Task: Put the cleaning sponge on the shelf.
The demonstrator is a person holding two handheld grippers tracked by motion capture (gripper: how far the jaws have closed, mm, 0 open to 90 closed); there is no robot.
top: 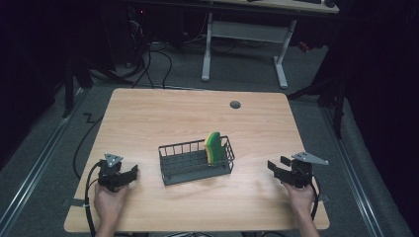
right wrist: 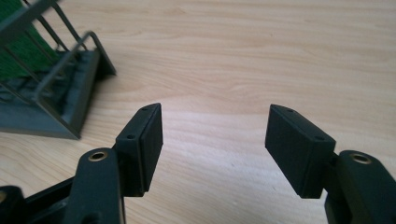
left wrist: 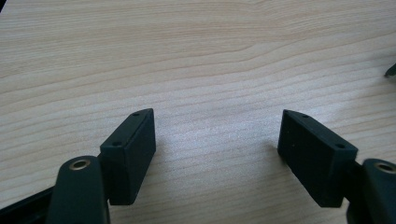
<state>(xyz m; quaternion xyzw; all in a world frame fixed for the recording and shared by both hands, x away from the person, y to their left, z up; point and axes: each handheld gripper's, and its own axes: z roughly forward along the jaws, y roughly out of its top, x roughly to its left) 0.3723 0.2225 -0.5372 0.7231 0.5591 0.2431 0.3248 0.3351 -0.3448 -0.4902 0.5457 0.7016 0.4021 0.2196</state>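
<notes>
A dark grey wire basket (top: pixel 195 163) stands at the middle of the wooden table (top: pixel 163 113). A yellow and green sponge (top: pixel 213 146) stands on edge inside its right end. My left gripper (top: pixel 129 175) rests near the front left of the table, open, with bare wood between its jaws (left wrist: pixel 217 135). My right gripper (top: pixel 275 167) rests at the front right, open, nothing between its jaws (right wrist: pixel 215 128). The basket's corner (right wrist: pixel 60 93) lies to the left in the right gripper view, with the green sponge (right wrist: pixel 23 51) behind its wires.
A round grey cable port (top: pixel 235 104) sits near the table's far edge. Beyond the table stands a white-legged desk (top: pixel 247 34) with cables on the floor. Cables trail from both grippers off the front edge.
</notes>
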